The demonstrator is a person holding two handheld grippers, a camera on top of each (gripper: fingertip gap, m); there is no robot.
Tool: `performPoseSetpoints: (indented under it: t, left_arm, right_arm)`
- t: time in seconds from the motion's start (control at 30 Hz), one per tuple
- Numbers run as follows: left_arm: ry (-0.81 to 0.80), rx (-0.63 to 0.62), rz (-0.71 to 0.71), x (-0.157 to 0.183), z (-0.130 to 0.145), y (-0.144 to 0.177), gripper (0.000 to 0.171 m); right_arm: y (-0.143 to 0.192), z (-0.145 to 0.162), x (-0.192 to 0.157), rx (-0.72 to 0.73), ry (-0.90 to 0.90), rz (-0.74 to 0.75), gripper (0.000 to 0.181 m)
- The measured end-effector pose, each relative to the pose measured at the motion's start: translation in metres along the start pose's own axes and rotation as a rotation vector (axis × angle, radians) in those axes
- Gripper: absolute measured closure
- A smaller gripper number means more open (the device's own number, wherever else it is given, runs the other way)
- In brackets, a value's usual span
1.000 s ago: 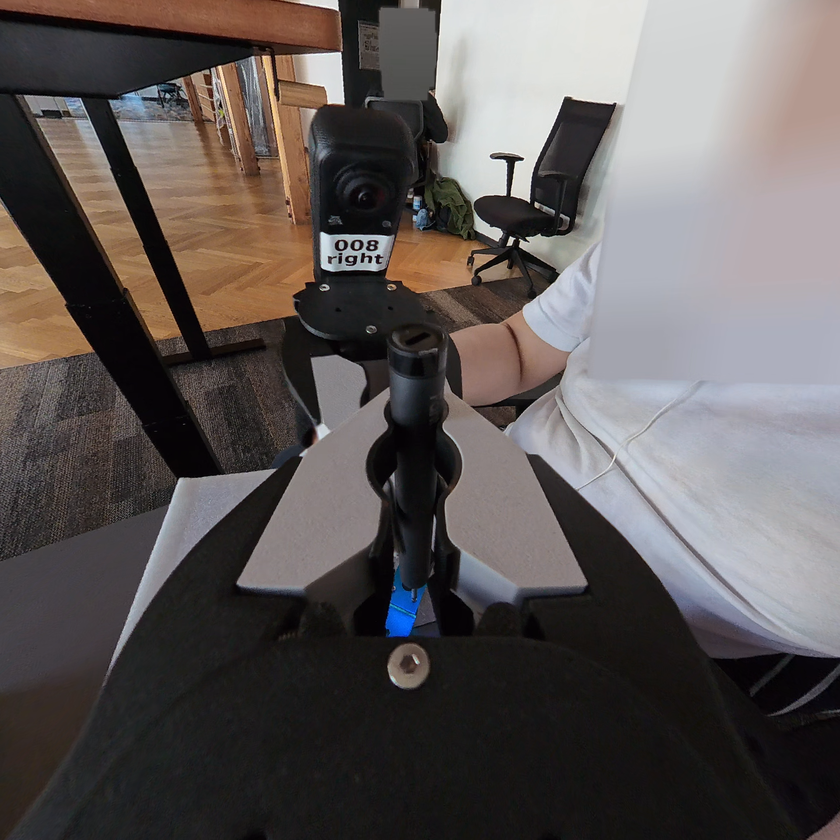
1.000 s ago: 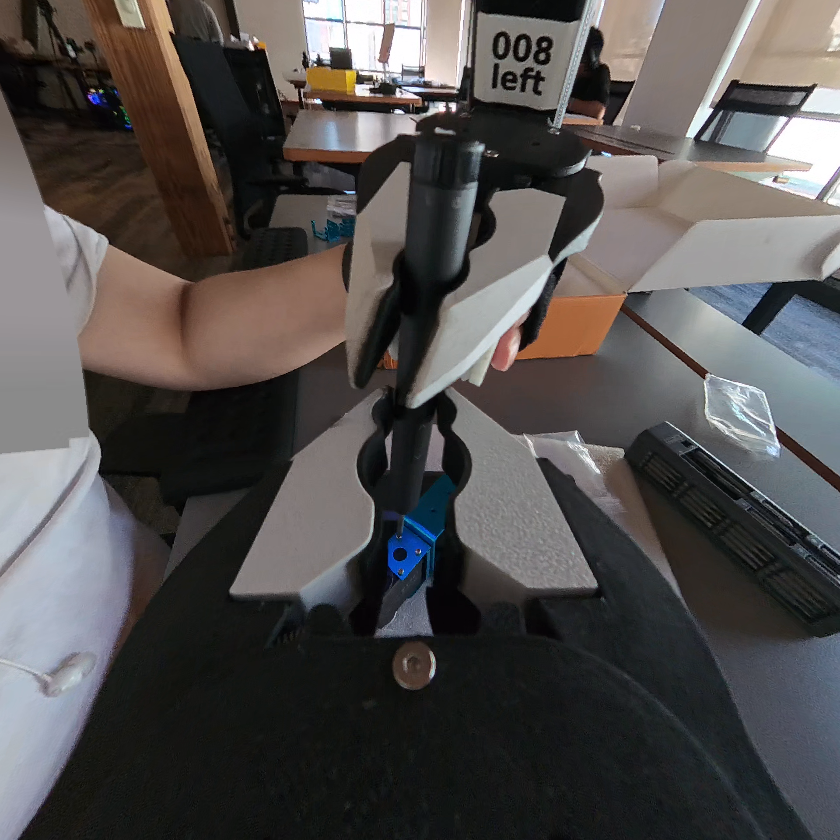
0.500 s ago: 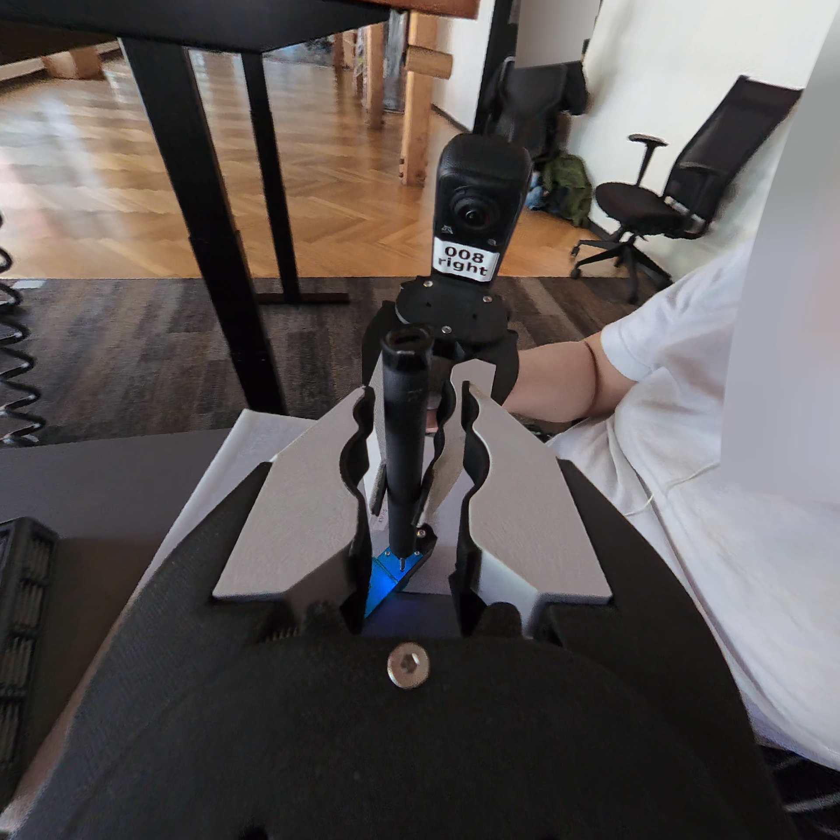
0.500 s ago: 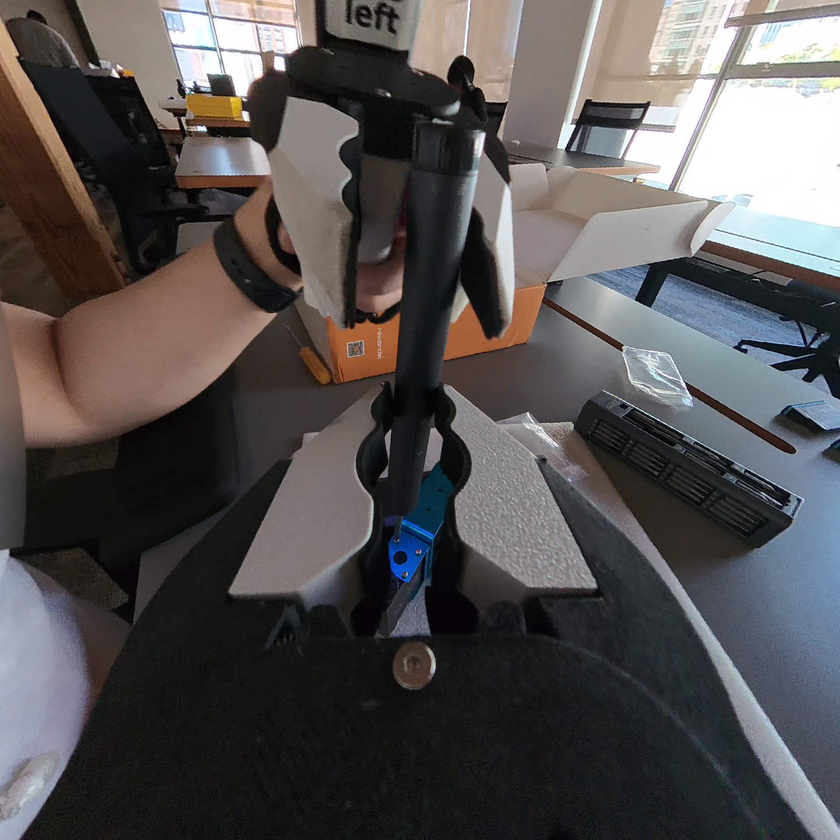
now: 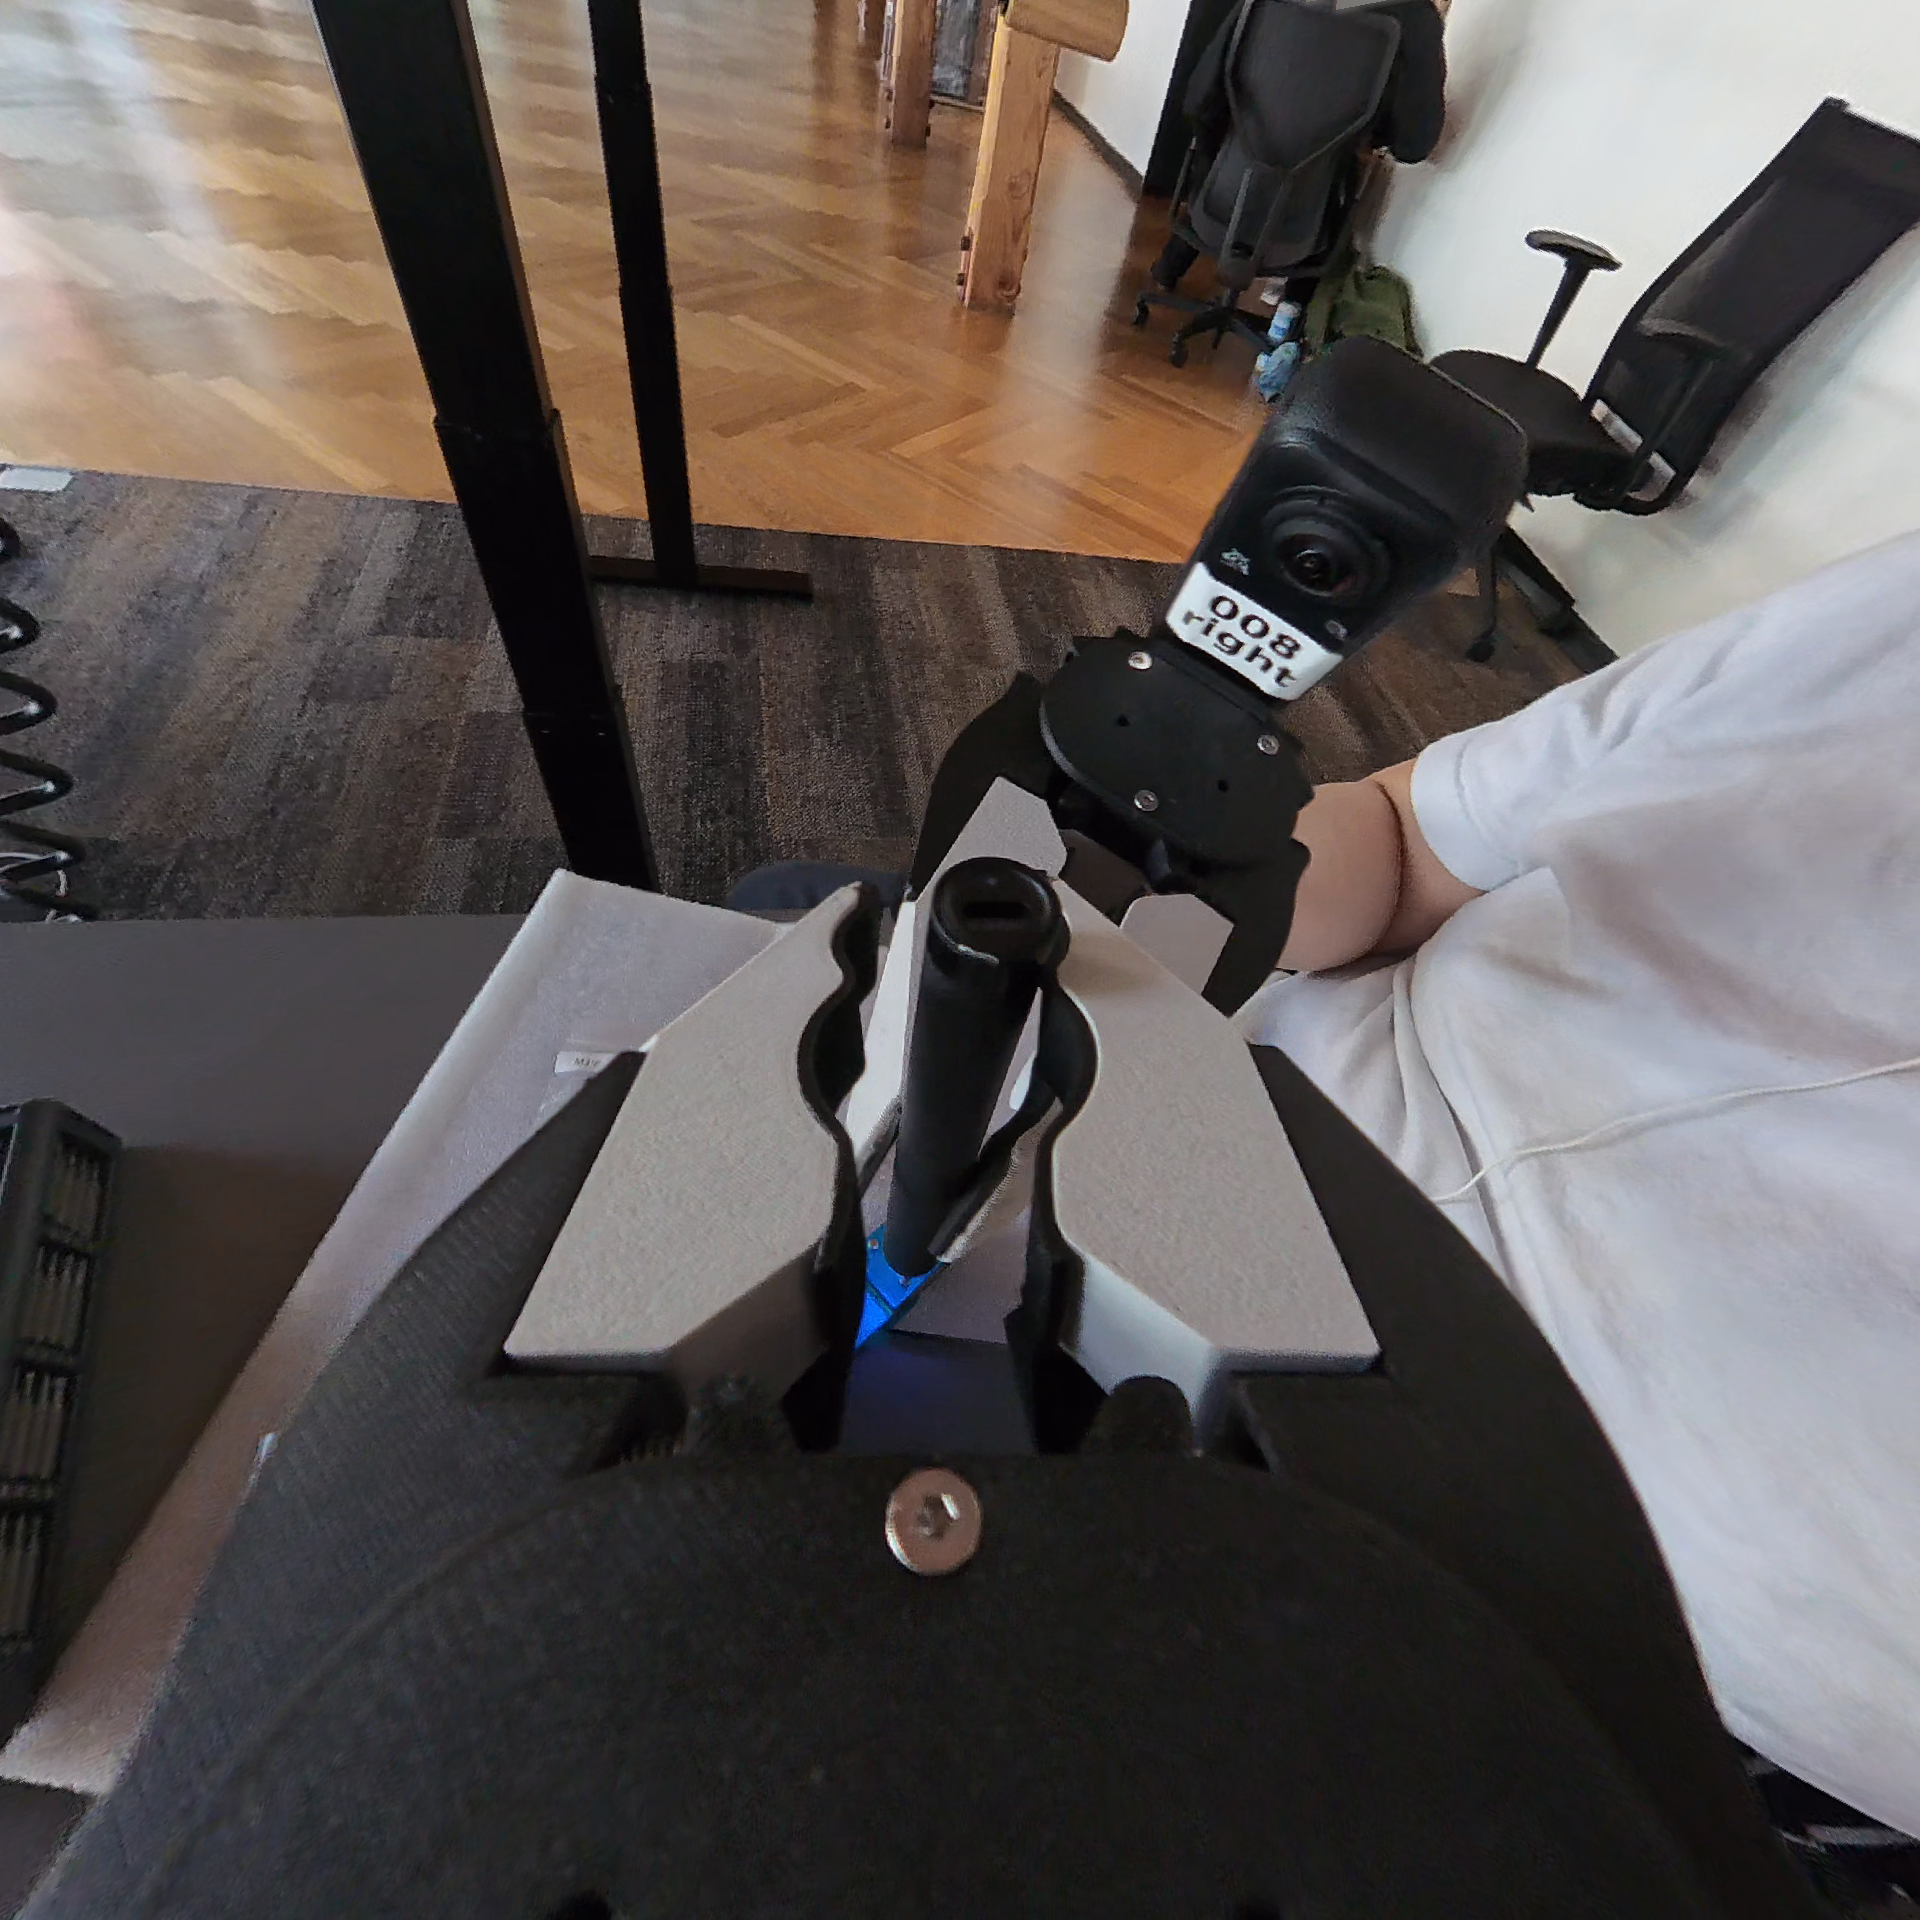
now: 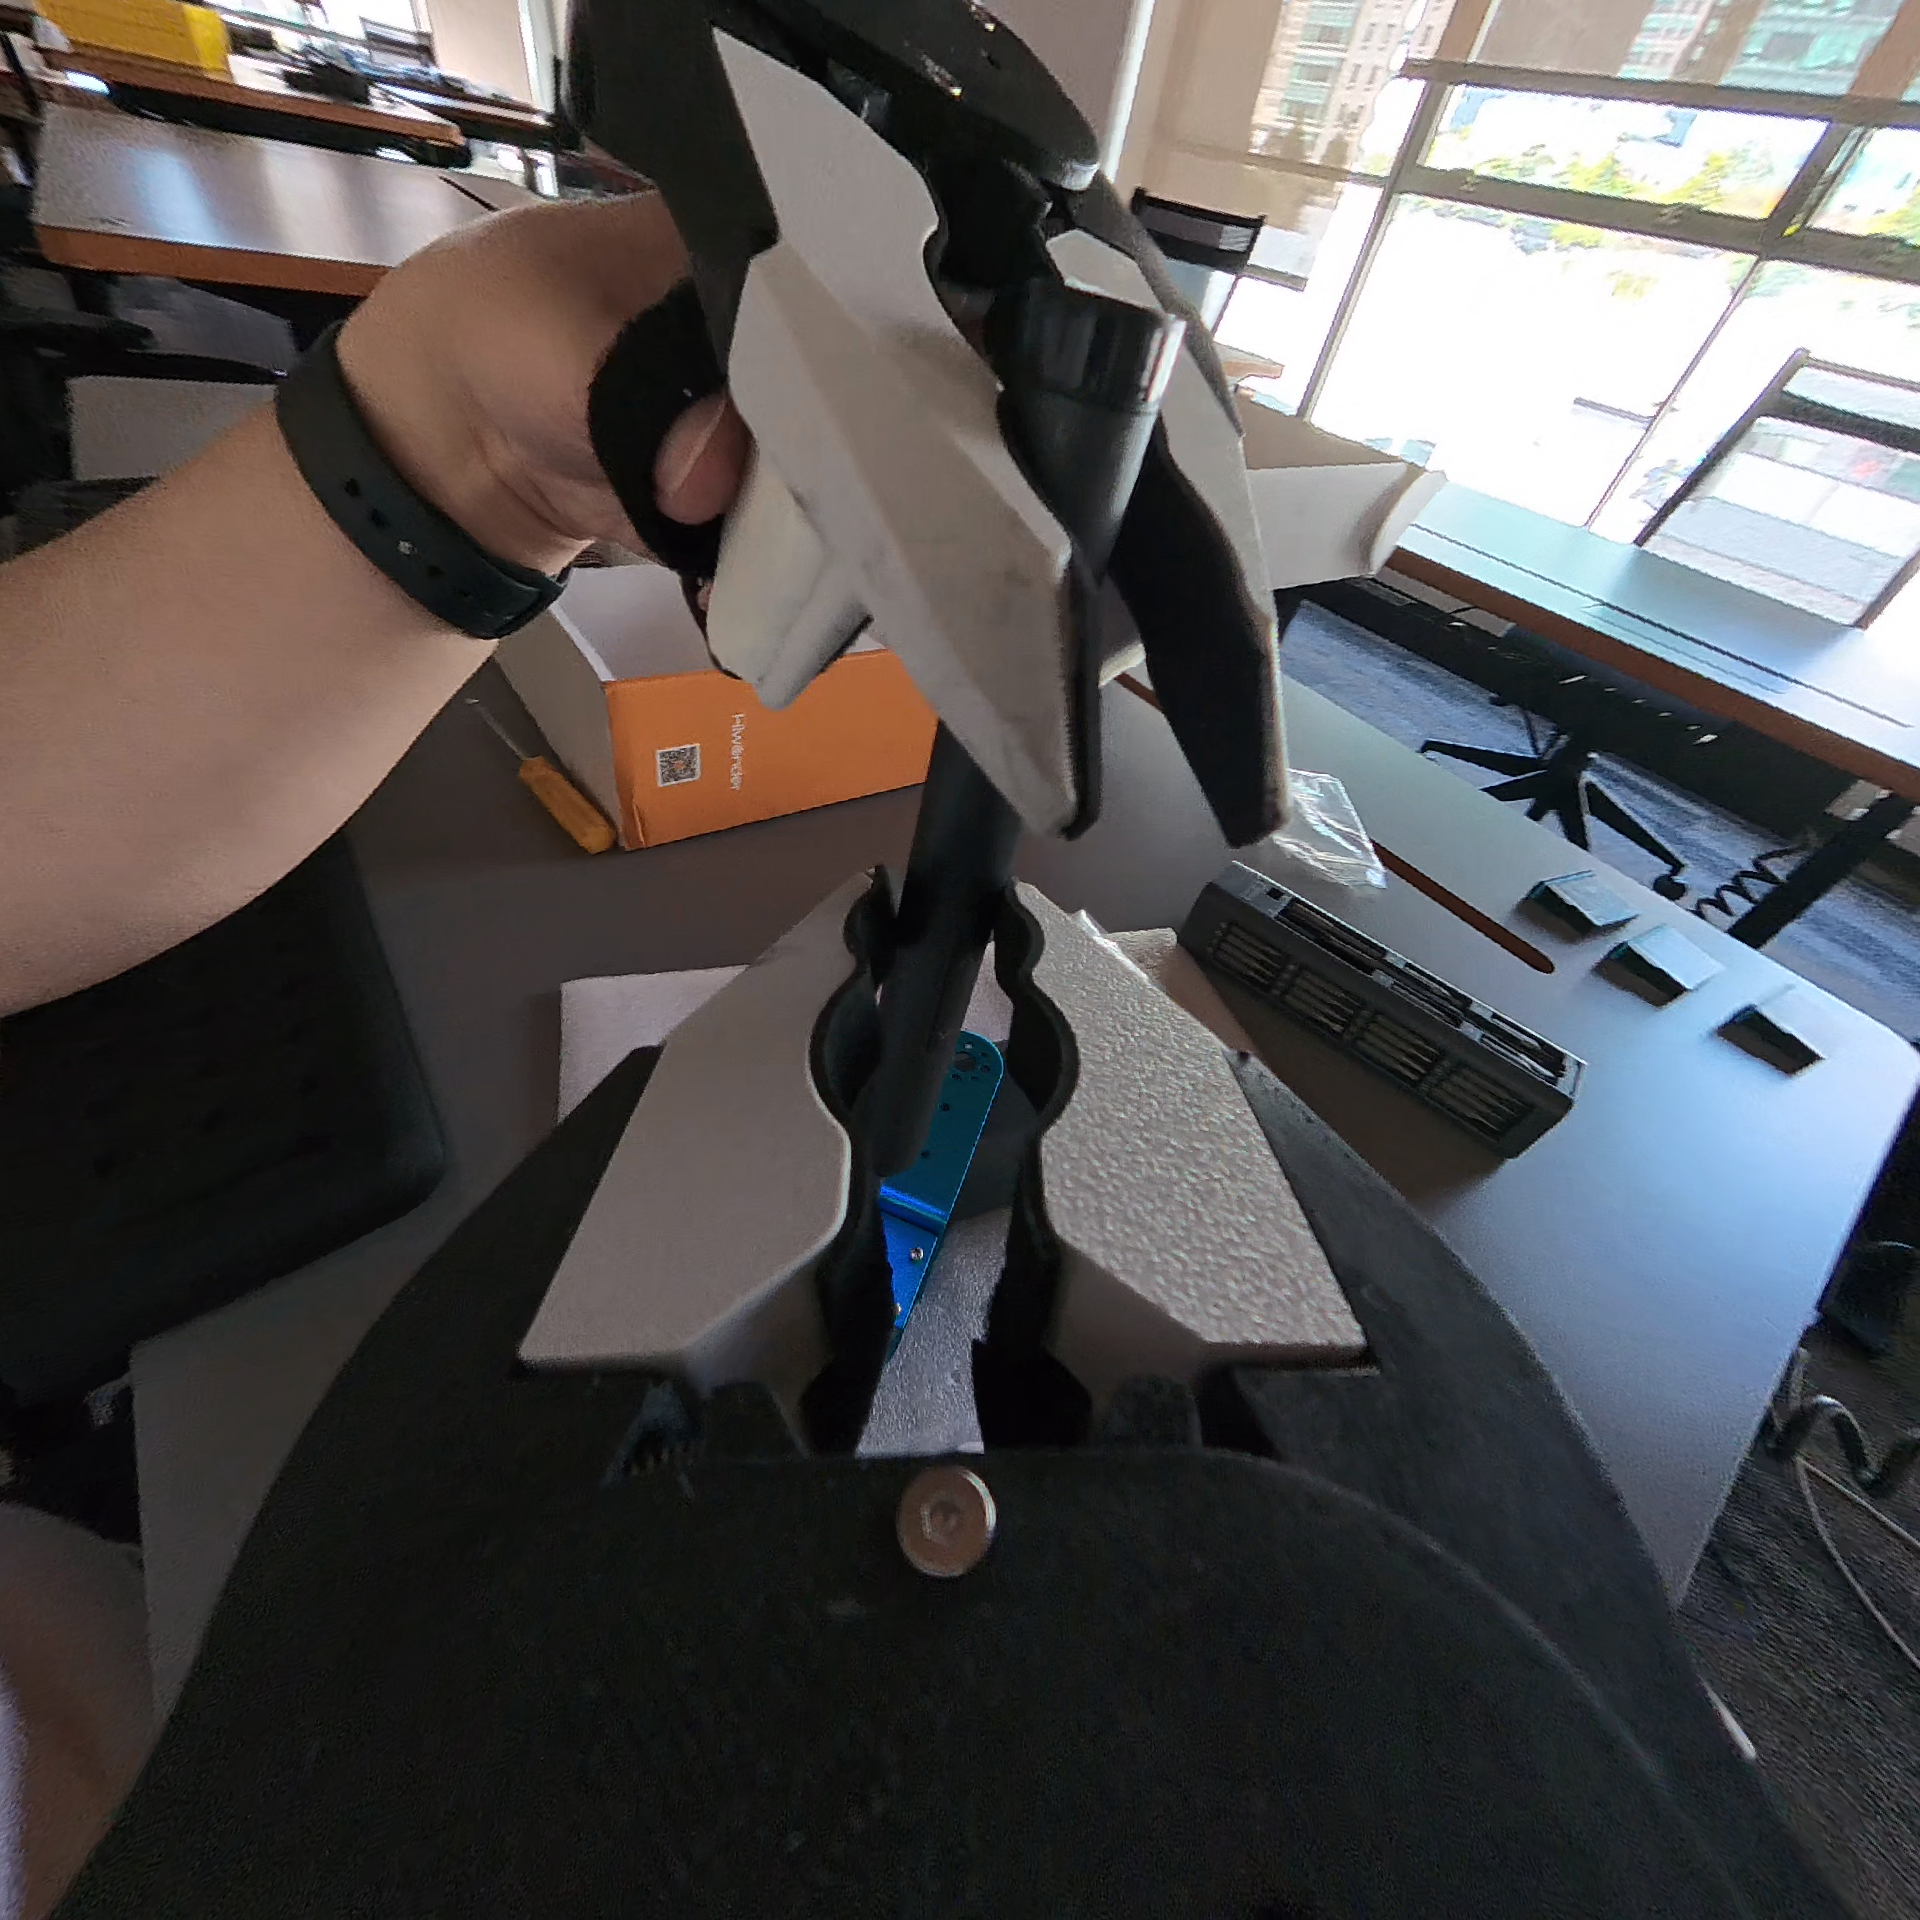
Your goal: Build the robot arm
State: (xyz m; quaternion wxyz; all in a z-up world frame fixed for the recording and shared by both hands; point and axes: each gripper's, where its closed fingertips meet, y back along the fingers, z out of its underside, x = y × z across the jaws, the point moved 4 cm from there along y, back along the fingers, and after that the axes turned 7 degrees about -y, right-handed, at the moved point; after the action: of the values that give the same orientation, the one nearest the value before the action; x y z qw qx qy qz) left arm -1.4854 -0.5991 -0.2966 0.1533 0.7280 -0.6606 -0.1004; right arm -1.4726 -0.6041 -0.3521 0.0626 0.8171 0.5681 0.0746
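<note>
Two hand-held grippers (image 5: 945,987) (image 6: 940,925), screwdriver (image 5: 956,1081), tagged camera (image 5: 1361,499), box (image 6: 790,748)

Two tongs: left tongs (image 5: 951,1049) and right tongs (image 6: 940,1049). One black cylindrical tool (image 6: 935,997). One blue metal bracket (image 6: 940,1153). One orange box (image 6: 769,748). One orange-handled screwdriver (image 6: 556,795). One black bit case (image 6: 1382,1039). One clear plastic bag (image 6: 1325,831). Three small dark pieces (image 6: 1662,961) on the counter (image 6: 1714,1143). Two office chairs (image 5: 1299,156).
</note>
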Motion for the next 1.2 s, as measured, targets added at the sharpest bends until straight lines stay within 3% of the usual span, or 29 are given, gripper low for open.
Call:
performPoseSetpoints:
  t: [0.1,0.23,0.33,0.43,0.5,0.57,0.67,0.77,1.0,1.13,1.2]
  left_arm:
    - [-0.024,-0.029,0.011,0.005,0.002,0.002,0.158]
    - [-0.111,-0.054,-0.013,0.007,0.004,0.0,0.161]
    - [-0.174,-0.038,0.025,0.01,0.004,0.0,0.162]
    - [-0.189,-0.029,0.044,0.01,0.004,0.0,0.162]
    - [-0.193,-0.026,0.047,0.01,0.005,0.001,0.162]
    - [-0.199,-0.022,0.054,0.011,0.005,0.0,0.163]
    - [-0.21,-0.014,0.074,0.012,0.005,0.001,0.162]
    - [-0.209,0.002,0.092,0.012,0.005,0.001,0.162]
    - [-0.2,0.086,0.18,0.012,0.004,-0.004,0.163]
    - [-0.19,0.056,0.115,0.011,0.003,-0.004,0.161]
    - [-0.178,0.014,0.087,0.014,0.006,-0.003,0.152]
  right_arm:
    - [0.0,0.0,-0.002,0.01,-0.009,0.065,0.162]
    - [0.001,0.0,-0.005,0.016,-0.032,0.133,0.162]
    - [0.002,0.001,-0.006,0.037,-0.066,0.096,0.162]
    - [0.001,0.006,-0.005,0.008,0.022,-0.081,0.156]
    - [0.001,0.009,-0.001,-0.016,0.013,-0.244,0.136]
    - [0.002,0.013,-0.001,-0.056,-0.018,-0.432,0.144]
    - [0.001,0.012,0.002,-0.057,-0.029,-0.559,0.159]
    - [-0.002,0.012,0.003,-0.074,-0.035,-0.557,0.163]
    - [0.003,0.014,-0.001,-0.065,-0.001,-0.343,0.163]
    - [0.003,0.013,0.0,-0.094,-0.005,-0.281,0.163]
    - [0.002,0.012,-0.004,-0.119,0.037,-0.271,0.163]
